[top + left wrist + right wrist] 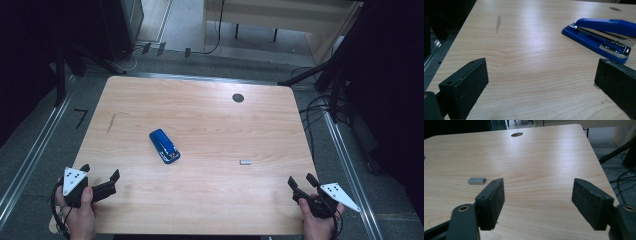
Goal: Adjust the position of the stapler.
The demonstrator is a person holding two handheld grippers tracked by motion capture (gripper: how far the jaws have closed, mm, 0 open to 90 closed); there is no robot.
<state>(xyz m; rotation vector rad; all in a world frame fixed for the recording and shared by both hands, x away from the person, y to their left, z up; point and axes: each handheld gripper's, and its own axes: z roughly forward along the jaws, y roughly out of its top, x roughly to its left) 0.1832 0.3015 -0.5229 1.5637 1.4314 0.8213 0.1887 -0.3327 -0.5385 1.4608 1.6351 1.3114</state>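
A blue stapler point(164, 146) lies on the wooden table point(200, 115) a little left of centre, its arm slightly raised; it appears at the upper right point(599, 35) in the left gripper view. A small grey block of staples point(245, 162) rests to its right, and sits just left of the right gripper's left jaw point(476, 180). My left gripper point(100, 175) hovers open over the table's near left corner, nothing between its jaws point(541, 80). My right gripper point(300, 181) hangs open over the near right corner, also with nothing between its jaws point(537, 195).
A round cable hole point(238, 97) sits near the table's far edge. A faint grey smear point(110, 123) marks the left side. Cables point(320, 107) and stand legs point(305, 75) lie on the floor to the right and behind.
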